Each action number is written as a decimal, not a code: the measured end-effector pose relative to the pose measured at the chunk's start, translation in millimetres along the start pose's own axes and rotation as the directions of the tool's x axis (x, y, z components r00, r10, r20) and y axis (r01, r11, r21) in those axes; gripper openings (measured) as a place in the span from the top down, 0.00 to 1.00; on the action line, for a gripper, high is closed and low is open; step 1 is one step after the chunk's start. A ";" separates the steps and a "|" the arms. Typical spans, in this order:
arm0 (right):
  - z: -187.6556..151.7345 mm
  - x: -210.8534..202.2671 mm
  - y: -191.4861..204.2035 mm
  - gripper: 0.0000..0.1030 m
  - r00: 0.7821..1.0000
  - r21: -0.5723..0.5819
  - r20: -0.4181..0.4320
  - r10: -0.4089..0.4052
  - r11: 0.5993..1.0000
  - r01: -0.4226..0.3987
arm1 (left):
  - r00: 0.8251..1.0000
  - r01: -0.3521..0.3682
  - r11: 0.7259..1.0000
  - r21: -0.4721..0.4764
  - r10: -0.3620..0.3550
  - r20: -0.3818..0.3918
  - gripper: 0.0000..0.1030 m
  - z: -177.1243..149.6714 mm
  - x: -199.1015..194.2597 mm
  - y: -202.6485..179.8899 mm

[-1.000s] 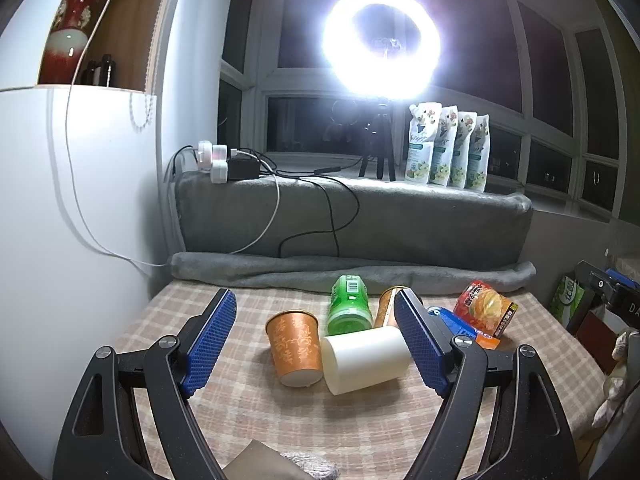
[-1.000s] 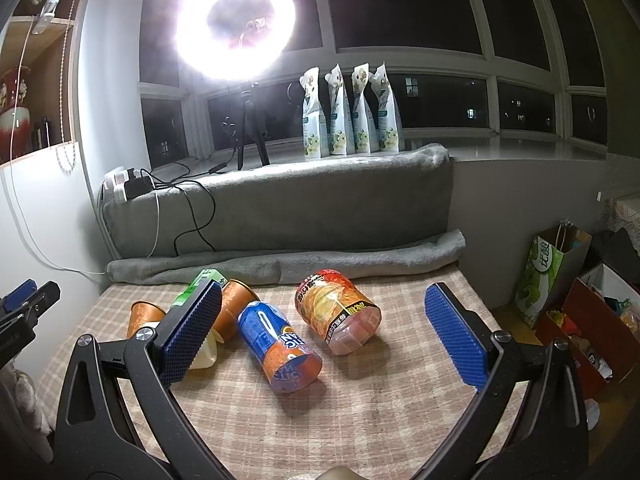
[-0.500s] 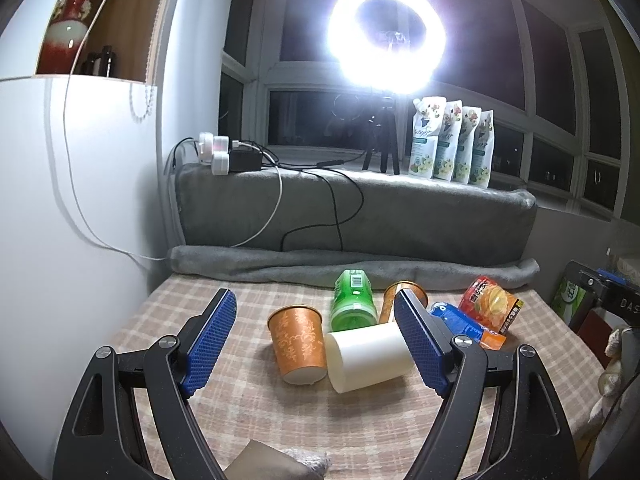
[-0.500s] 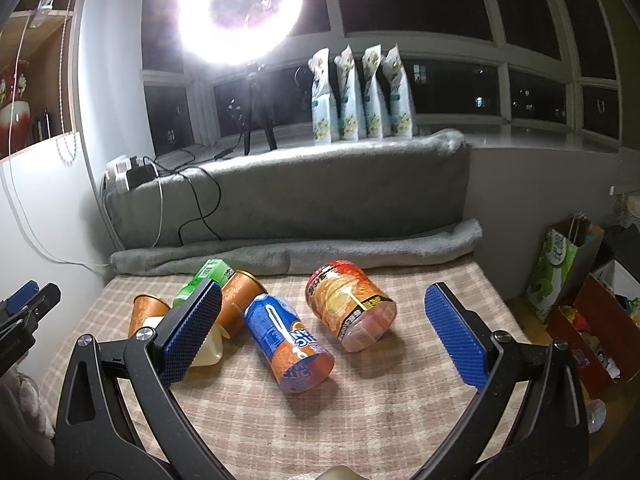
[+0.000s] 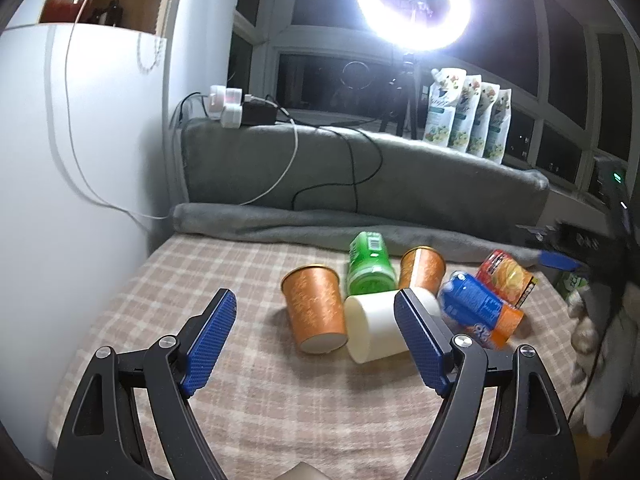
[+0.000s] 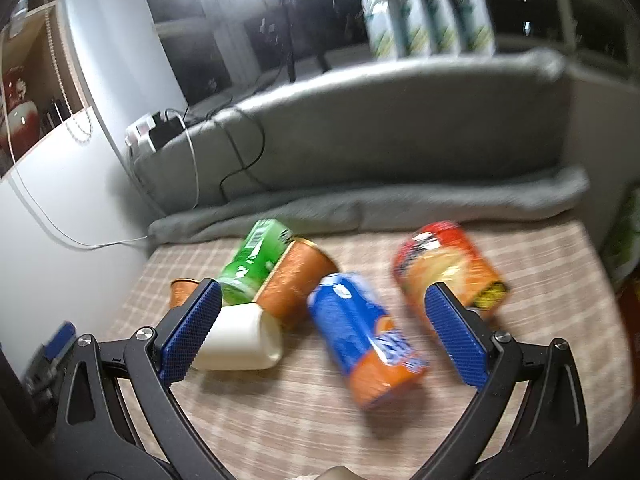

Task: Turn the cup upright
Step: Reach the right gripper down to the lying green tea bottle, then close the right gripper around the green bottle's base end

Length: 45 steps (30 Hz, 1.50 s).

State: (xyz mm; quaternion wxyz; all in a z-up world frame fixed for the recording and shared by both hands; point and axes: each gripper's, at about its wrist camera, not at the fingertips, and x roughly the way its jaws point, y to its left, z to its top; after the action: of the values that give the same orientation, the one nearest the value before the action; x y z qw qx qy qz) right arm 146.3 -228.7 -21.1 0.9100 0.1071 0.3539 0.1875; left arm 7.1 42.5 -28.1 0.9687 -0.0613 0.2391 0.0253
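The blue-and-orange cup (image 6: 368, 340) lies on its side on the checked bench (image 6: 280, 420), ahead of and between the right gripper (image 6: 324, 328)'s wide-open jaws. This looks like the approach step; next the jaws must straddle the cup's body, close, and tip it onto its base. Touching neighbours crowd its left: an orange paper cup (image 6: 294, 284), a green cup (image 6: 252, 264), a white cup (image 6: 240, 340). The red snack cup (image 6: 448, 268) lies apart, beyond the right jaw. Only the left wrist view shows the left gripper (image 5: 316, 340), jaws wide and empty, facing a second orange cup (image 5: 316, 312).
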 end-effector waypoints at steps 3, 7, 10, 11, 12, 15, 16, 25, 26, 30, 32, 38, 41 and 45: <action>10.7 21.9 8.3 0.00 0.998 0.002 -0.048 0.040 0.999 -0.040 | 1.000 -0.005 1.000 0.000 0.005 -0.015 0.21 -4.4 0.8 5.2; 29.2 57.2 29.9 0.06 0.987 -0.026 -0.136 0.083 0.996 -0.088 | 0.999 -0.004 1.000 -0.009 0.004 -0.042 0.21 -10.0 2.2 12.2; 40.7 85.7 48.1 0.09 0.973 -0.031 -0.205 0.104 0.993 -0.113 | 0.998 -0.014 1.000 -0.020 0.013 -0.057 0.21 -13.8 3.7 19.3; 43.6 95.5 53.8 0.11 0.966 -0.027 -0.230 0.114 0.992 -0.124 | 0.998 -0.018 1.000 -0.024 0.017 -0.059 0.21 -15.0 3.7 21.6; 46.1 106.1 58.9 0.12 0.959 -0.024 -0.255 0.121 0.991 -0.131 | 0.998 -0.024 0.999 -0.029 0.022 -0.063 0.21 -15.9 4.2 24.6; 51.0 134.4 72.7 0.14 0.938 -0.021 -0.327 0.115 0.991 -0.129 | 0.997 -0.035 0.999 -0.040 0.033 -0.067 0.21 -17.2 5.0 30.1; 51.9 145.6 77.6 0.16 0.930 -0.029 -0.353 0.101 0.993 -0.118 | 0.997 -0.038 0.998 -0.044 0.035 -0.067 0.21 -17.4 4.9 32.6; 53.4 208.1 89.2 0.22 0.873 -0.067 -0.488 -0.023 0.998 -0.011 | 0.997 -0.055 0.996 -0.074 0.051 -0.061 0.21 -19.0 5.6 49.2; 54.1 212.8 89.0 0.23 0.870 -0.075 -0.491 -0.042 0.997 0.005 | 0.997 -0.057 0.995 -0.077 0.052 -0.061 0.21 -19.1 5.9 50.7; 54.1 226.9 92.7 0.25 0.857 -0.107 -0.509 -0.077 0.994 0.025 | 0.997 -0.059 0.995 -0.086 0.054 -0.058 0.21 -18.6 6.7 55.8; 52.4 234.8 93.0 0.26 0.846 -0.124 -0.524 -0.097 0.992 0.037 | 0.997 -0.062 0.994 -0.089 0.057 -0.056 0.21 -18.5 6.2 57.5; 48.8 250.6 97.1 0.31 0.831 -0.175 -0.537 -0.145 0.983 0.058 | 0.997 -0.070 0.993 -0.096 0.066 -0.050 0.21 -18.1 6.2 62.6; 48.4 255.9 98.5 0.33 0.829 -0.192 -0.537 -0.156 0.980 0.060 | 0.996 -0.074 0.993 -0.094 0.070 -0.049 0.21 -17.8 5.7 63.7; 49.0 258.8 101.0 0.35 0.835 -0.173 -0.532 -0.139 0.983 0.053 | 0.996 -0.079 0.992 -0.095 0.075 -0.045 0.21 -16.8 4.7 64.4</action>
State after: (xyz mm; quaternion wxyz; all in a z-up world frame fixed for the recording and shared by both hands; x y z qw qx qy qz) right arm 328.8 -32.2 -108.8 0.7864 -0.0376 0.5865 0.1903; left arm -1.5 104.2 -51.9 0.9578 -0.0993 0.2598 0.0727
